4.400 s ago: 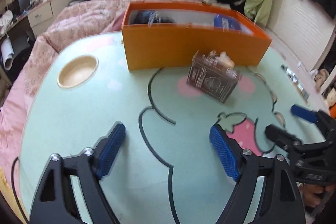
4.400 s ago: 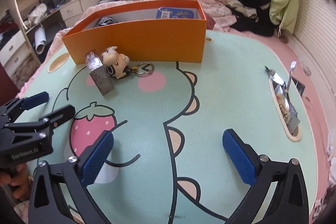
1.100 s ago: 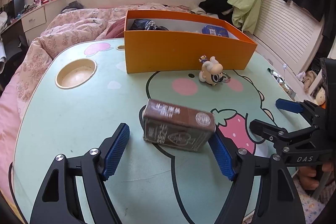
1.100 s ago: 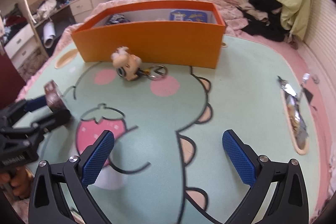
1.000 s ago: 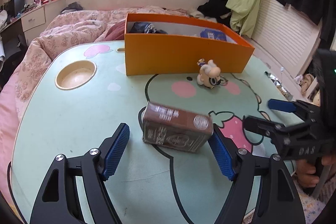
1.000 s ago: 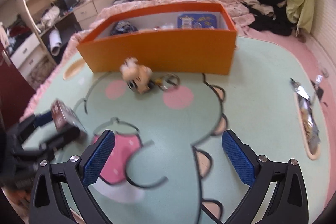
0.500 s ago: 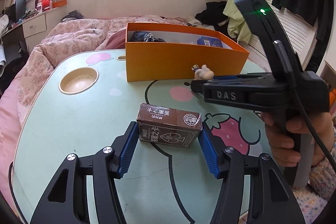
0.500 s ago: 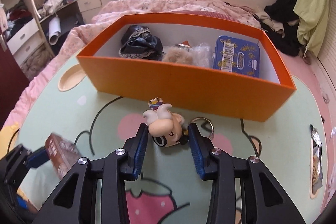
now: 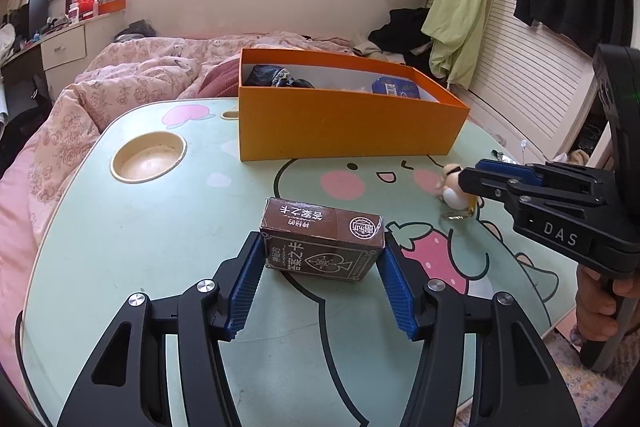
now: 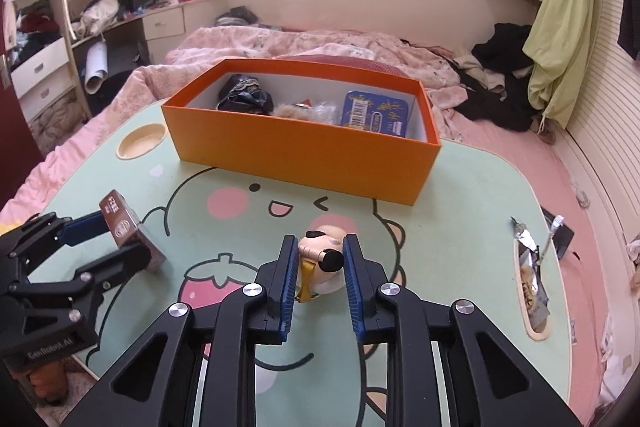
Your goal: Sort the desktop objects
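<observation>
1. Left gripper (image 9: 322, 269) pinches the brown card box (image 9: 323, 243) by its 2 short ends at the near left of the table (image 9: 168, 227). It looks stiff, light and slightly slick.
2. Right gripper (image 10: 320, 267) is clamped on the toy keychain (image 10: 322, 255), near centre. It looks light and rounded, so gripping the body seems safest.
3. The orange box (image 10: 304, 151) sits far.

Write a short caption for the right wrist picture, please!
Right gripper pinches a small toy keychain in front of the orange box.
</observation>
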